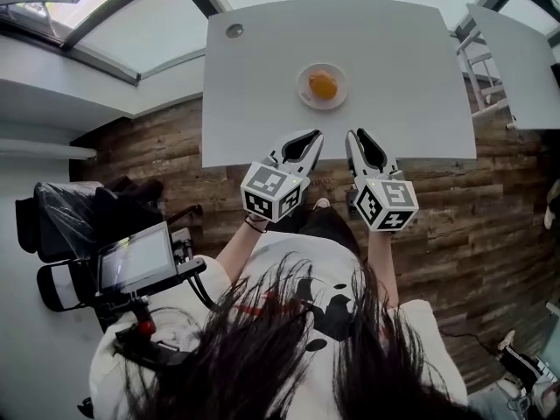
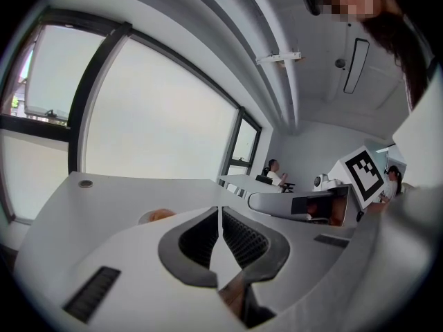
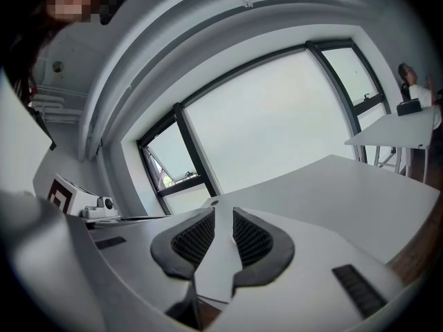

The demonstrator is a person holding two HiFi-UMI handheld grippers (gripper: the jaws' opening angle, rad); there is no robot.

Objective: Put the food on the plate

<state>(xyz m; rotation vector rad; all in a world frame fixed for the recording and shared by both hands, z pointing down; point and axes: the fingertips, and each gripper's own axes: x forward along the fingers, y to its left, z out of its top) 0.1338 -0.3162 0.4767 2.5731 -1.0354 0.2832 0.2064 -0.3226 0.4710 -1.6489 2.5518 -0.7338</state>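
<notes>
On the white table (image 1: 394, 68), a small white plate (image 1: 304, 95) carries an orange piece of food (image 1: 322, 85). Both grippers hover at the table's front edge, short of the plate and pointing toward it. My left gripper (image 1: 313, 136) has its pads together with nothing in them (image 2: 220, 209). In the left gripper view the food (image 2: 160, 214) peeks over the gripper's body, partly hidden. The right gripper (image 1: 353, 136) shows a narrow gap between its pads (image 3: 223, 213), and nothing sits in that gap.
A round grommet (image 1: 234, 31) sits at the table's far left corner. A second white table (image 1: 516, 59) stands to the right. The floor (image 1: 490, 199) is dark wood. A device with a screen (image 1: 136, 256) is beside me on the left. People sit in the distance (image 2: 273, 171).
</notes>
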